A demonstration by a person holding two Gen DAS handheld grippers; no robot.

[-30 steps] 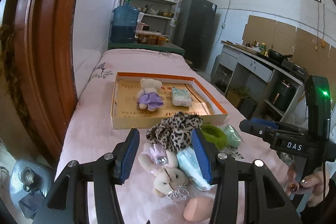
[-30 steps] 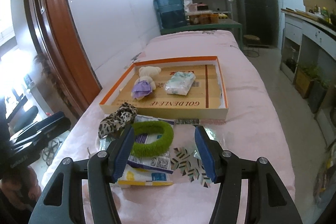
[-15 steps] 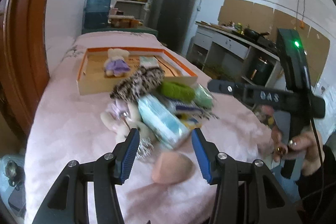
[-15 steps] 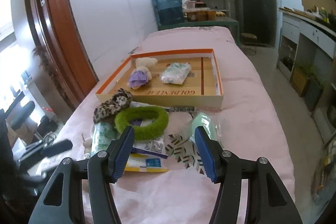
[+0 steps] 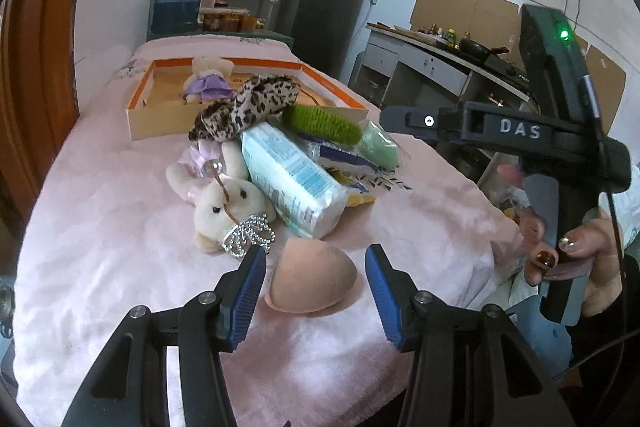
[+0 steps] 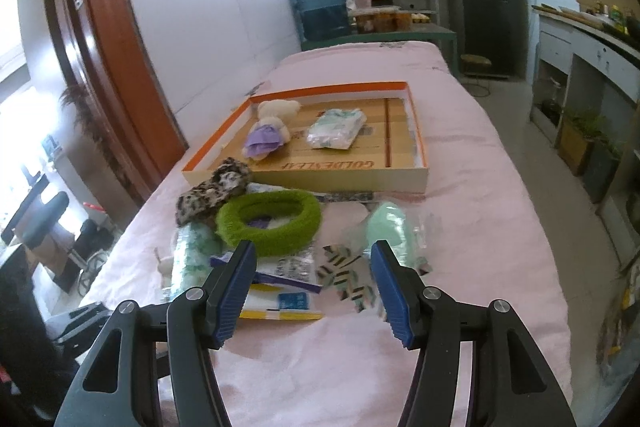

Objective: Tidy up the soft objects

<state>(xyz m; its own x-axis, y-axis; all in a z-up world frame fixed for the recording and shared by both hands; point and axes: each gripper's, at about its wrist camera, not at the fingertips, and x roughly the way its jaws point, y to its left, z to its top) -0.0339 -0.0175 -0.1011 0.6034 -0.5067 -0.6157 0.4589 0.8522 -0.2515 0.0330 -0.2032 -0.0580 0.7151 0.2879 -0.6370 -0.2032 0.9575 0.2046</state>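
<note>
Your left tongs [image 5: 314, 283] have dropped from over the leopard scrunchie [image 5: 248, 107] and now straddle the peach sponge pad [image 5: 312, 285], which lies on the pink surface [image 5: 100, 227] at 6 o'clock of the pile. Both blades stand apart from the pad, open and gripping nothing. That makes the pad the likely next pick, bound for the orange-rimmed tray [image 5: 138, 99] at 12 o'clock, where a small bear in purple [image 5: 208, 83] already sits.

Your right tongs [image 6: 312, 279] have barely moved: open, empty, hovering just short of the green scrunchie [image 6: 268, 223] and the flat packets under it. The white plush toy [image 5: 224, 207] and the tissue pack [image 5: 292, 179] wait in the pile.
</note>
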